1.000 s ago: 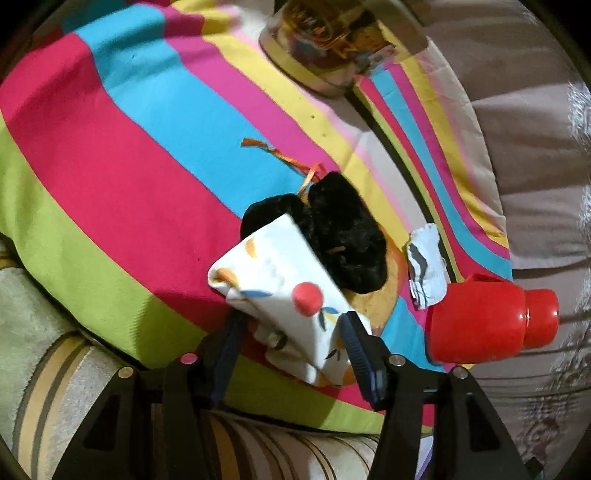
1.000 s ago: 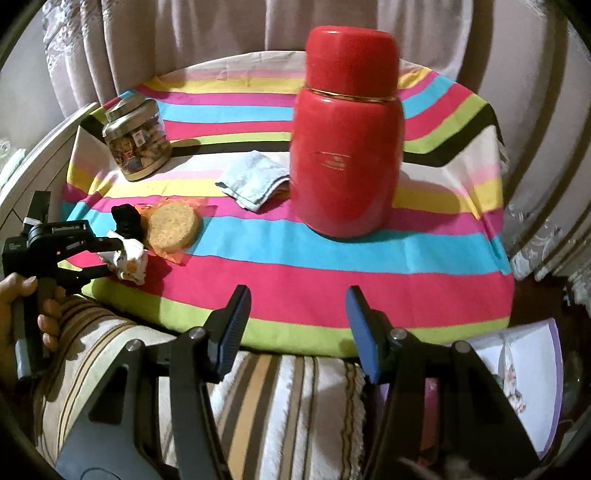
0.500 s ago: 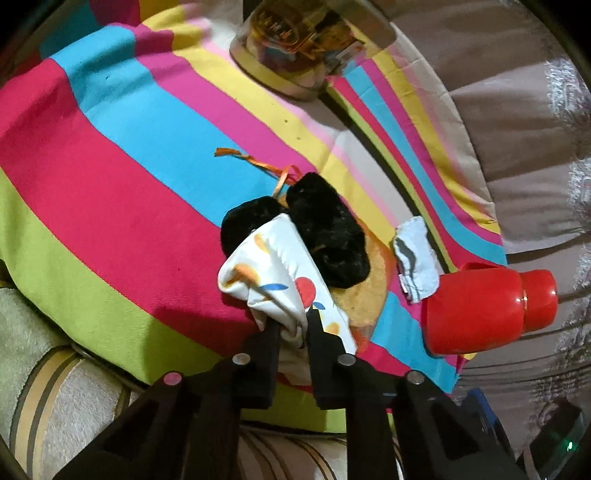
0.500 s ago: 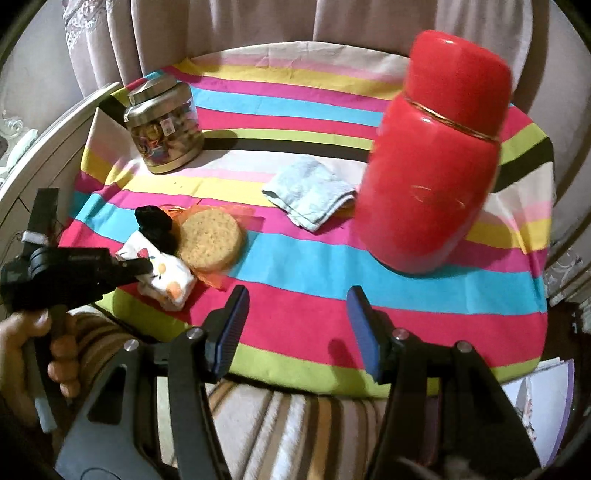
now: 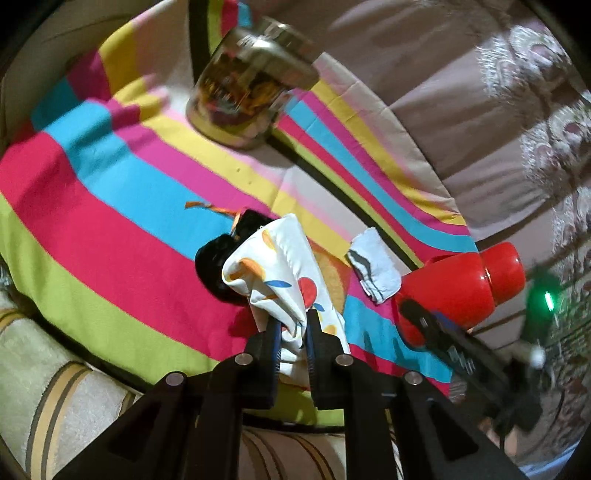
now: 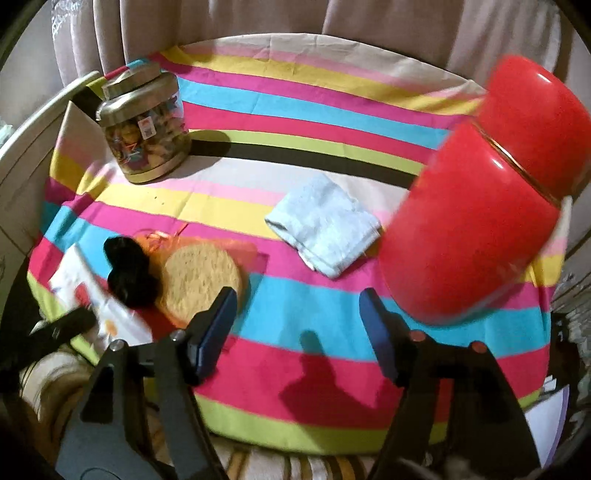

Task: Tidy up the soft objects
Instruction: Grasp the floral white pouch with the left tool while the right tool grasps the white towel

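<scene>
Pinching a white printed cloth (image 5: 284, 269) in the left gripper (image 5: 293, 328), jaws clamped on its bunched lower edge, just above the striped tablecloth (image 5: 110, 221) beside a black soft toy (image 5: 214, 266). Hanging limp and light; best gripped at a gathered fold. Opening wide, nothing between: right gripper (image 6: 297, 321), near the folded pale towel (image 6: 323, 225).

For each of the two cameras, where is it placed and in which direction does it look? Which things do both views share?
Left wrist: sits on the left gripper, looking down over the striped tablecloth; its fingers pinch a white patterned cloth; the right gripper shows, blurred.
Right wrist: sits on the right gripper, jaws opening with nothing between them, looking down across the table toward the curtain; the left gripper shows at lower left.
Shared: red thermos, glass jar, folded pale towel, black soft object.
</scene>
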{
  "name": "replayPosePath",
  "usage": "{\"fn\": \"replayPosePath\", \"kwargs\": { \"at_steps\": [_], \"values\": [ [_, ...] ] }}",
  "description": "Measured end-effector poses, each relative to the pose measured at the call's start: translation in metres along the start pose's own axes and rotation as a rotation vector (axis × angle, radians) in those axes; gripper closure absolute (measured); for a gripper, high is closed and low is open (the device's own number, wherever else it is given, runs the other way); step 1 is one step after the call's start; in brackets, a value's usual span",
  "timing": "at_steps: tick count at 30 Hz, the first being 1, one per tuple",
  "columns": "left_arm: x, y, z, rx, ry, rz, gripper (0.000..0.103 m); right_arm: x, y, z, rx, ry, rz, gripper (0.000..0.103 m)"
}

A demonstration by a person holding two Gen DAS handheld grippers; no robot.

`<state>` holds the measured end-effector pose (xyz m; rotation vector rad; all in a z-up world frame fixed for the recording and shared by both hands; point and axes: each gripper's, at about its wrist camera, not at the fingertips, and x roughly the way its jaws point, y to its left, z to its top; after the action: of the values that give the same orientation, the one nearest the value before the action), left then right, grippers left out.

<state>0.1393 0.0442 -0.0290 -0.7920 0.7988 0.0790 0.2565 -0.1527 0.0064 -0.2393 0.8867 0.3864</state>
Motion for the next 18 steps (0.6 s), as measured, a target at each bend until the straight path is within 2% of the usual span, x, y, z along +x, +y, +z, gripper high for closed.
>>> {"fn": "replayPosePath", "kwargs": {
  "at_steps": [4,9,14,18],
  "values": [
    [-0.005,0.001,0.000,0.027,-0.028,-0.003,0.090,0.020,0.011,0.032,-0.039,0.017,-0.041,0.027],
    [-0.006,0.001,0.003,0.036,-0.055,-0.002,0.090,0.058,0.014,0.064,-0.087,0.097,-0.112,0.022],
    [-0.006,0.002,0.004,0.036,-0.059,-0.011,0.090,0.098,0.011,0.069,-0.117,0.182,-0.123,0.022],
    [-0.006,0.003,0.004,0.037,-0.063,-0.014,0.090,0.115,0.006,0.066,-0.118,0.205,-0.121,0.022]
  ]
}}
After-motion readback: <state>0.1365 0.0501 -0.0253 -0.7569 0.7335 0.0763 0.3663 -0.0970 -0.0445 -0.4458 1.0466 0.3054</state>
